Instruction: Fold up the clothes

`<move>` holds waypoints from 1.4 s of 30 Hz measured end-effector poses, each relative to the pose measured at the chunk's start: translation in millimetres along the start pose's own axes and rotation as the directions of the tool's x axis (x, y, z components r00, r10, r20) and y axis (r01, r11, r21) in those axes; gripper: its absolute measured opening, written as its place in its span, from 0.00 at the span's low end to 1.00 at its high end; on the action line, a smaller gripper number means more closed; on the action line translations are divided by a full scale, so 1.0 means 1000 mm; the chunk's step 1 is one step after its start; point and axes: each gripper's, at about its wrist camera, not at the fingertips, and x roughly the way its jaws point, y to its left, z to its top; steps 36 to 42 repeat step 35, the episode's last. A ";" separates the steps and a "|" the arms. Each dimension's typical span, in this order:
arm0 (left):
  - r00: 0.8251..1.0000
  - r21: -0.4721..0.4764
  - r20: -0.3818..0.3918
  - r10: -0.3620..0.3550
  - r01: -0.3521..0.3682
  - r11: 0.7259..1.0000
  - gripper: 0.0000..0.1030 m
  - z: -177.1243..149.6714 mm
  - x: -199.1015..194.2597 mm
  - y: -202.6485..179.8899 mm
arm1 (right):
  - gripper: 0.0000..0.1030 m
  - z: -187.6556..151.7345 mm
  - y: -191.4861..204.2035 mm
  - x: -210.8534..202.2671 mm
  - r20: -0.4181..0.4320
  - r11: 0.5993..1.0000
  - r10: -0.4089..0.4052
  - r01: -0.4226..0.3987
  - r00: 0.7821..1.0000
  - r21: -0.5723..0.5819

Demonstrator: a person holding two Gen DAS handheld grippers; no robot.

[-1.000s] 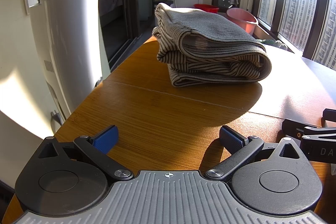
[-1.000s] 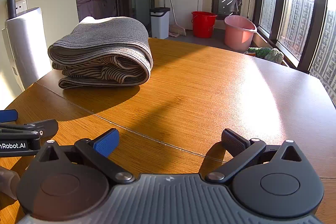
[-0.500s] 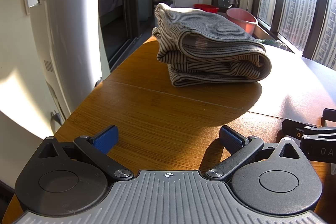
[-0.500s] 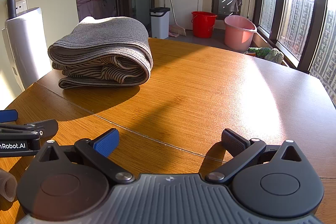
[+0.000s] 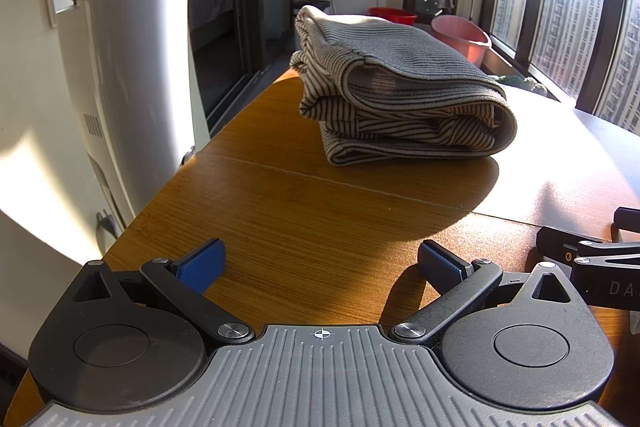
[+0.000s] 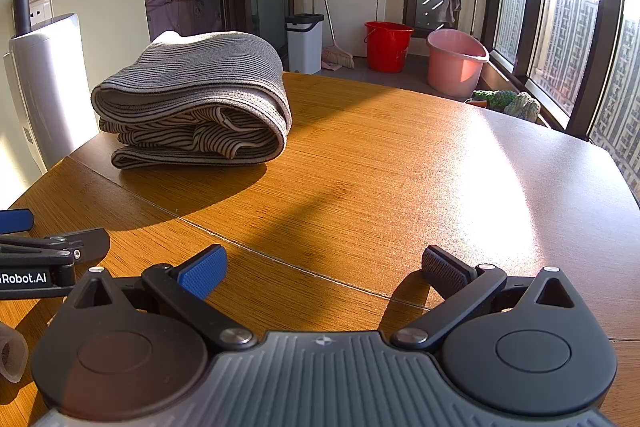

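Observation:
A grey striped garment (image 5: 400, 95) lies folded in a thick bundle on the wooden table (image 5: 312, 211), toward its far left side; it also shows in the right wrist view (image 6: 196, 103). My left gripper (image 5: 320, 263) is open and empty, low over the table's near edge, well short of the bundle. My right gripper (image 6: 324, 267) is open and empty, beside the left one and to its right. Part of the right gripper shows at the right edge of the left wrist view (image 5: 592, 263), and part of the left gripper shows at the left edge of the right wrist view (image 6: 44, 259).
A white appliance (image 5: 128, 87) stands against the wall just left of the table. Beyond the table are a red bucket (image 6: 388, 45), a pink basin (image 6: 456, 61), a white bin (image 6: 305, 41) and a broom (image 6: 336, 55). Windows run along the right.

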 end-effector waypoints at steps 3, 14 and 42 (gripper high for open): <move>1.000 0.000 0.000 0.002 -0.002 1.000 1.00 0.000 0.000 0.000 | 1.00 0.000 -0.001 0.000 0.000 1.000 0.000 0.000 1.000 0.000; 0.998 -0.066 0.025 -0.064 0.066 0.996 1.00 0.002 -0.005 0.017 | 1.00 0.000 0.002 0.000 0.000 1.000 0.001 -0.001 1.000 0.000; 0.918 -0.493 0.393 -0.046 0.252 0.833 1.00 0.000 -0.057 0.178 | 1.00 0.028 0.220 0.033 -0.165 0.686 0.557 -0.563 0.814 -0.462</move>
